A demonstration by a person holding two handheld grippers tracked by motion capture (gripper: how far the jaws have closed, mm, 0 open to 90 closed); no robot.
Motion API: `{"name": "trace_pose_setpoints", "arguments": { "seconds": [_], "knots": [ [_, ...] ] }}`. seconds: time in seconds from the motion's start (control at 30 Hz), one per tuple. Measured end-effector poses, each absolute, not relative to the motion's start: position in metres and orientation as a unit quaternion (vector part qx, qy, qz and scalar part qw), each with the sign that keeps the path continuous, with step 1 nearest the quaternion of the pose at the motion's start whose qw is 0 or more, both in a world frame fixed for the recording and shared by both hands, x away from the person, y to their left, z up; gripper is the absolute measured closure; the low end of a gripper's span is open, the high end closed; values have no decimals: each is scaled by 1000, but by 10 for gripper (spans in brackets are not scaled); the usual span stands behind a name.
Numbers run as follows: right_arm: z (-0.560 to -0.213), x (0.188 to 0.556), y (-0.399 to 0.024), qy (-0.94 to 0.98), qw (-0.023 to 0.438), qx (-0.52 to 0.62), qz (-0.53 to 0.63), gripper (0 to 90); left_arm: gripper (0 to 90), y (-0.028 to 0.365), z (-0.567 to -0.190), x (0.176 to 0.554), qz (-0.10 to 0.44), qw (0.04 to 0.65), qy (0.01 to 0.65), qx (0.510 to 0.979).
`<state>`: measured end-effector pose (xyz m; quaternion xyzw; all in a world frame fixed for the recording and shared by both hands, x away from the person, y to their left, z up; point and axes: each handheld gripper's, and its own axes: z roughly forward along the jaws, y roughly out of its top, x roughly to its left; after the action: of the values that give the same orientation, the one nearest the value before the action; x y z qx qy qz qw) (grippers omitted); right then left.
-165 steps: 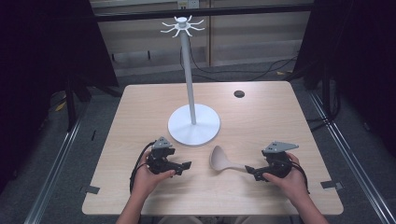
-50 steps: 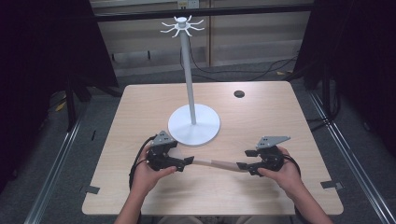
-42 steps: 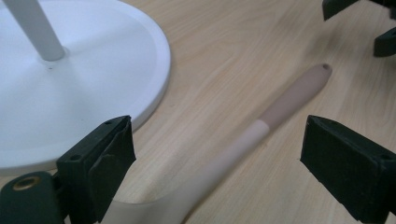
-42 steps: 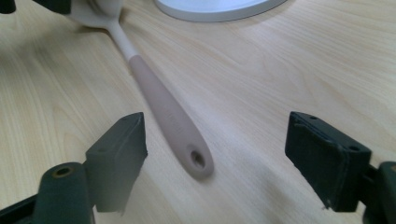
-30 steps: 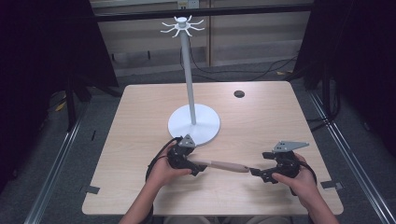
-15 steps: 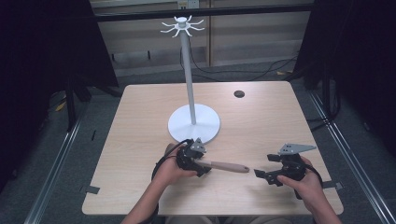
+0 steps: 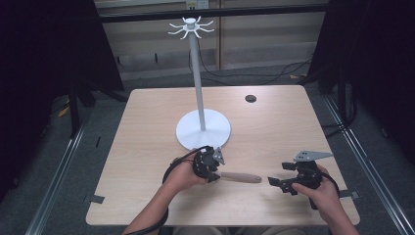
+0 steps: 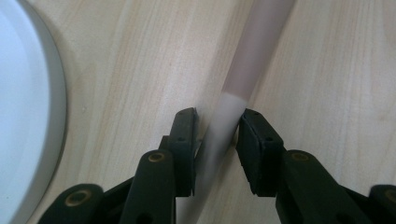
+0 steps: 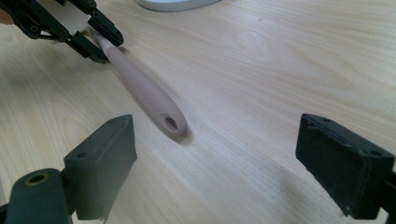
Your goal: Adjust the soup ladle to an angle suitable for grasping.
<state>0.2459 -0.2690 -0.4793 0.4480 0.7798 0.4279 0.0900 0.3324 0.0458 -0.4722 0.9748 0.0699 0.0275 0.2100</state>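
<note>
A kitchen utensil with a light wooden handle (image 7: 241, 177) lies low over the table, handle end pointing right. My left gripper (image 7: 211, 169) is shut on its pale neck (image 8: 233, 112), just in front of the white stand base (image 7: 203, 128); the head is hidden behind the hand. A hanging hole marks the handle tip (image 9: 171, 123). My right gripper (image 7: 279, 183) stands open a short way right of the tip, nothing between its jaws (image 9: 224, 154). In the right gripper view the left gripper (image 9: 88, 32) holds the far end of the utensil.
A white stand with a tall pole (image 7: 197, 73) and a ring of hooks (image 7: 191, 27) rises from the round base (image 8: 23, 107) mid-table. A small dark hole (image 7: 250, 98) sits at the table's back right. Tape marks the front corners.
The right gripper has let go of the handle end, opened and drawn back to the right. The left gripper, still shut on the utensil's neck, has shifted rightward.
</note>
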Motion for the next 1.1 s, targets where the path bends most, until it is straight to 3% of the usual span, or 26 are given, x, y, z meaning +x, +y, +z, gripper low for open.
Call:
{"name": "trace_pose_setpoints", "arguments": {
  "seconds": [0.23,0.37,0.67,1.1],
  "knots": [
    [-478,245,-272,771,90,454,438,118,739,40,-465,326,25,172,33,984],
    [-478,245,-273,768,92,454,443,117,789,42,-463,325,18,167,44,985],
    [-478,246,-271,763,88,458,447,116,789,62,-456,332,-11,240,111,964],
    [-477,249,-270,764,84,456,448,116,789,71,-439,339,-2,285,144,948]
  ]
}}
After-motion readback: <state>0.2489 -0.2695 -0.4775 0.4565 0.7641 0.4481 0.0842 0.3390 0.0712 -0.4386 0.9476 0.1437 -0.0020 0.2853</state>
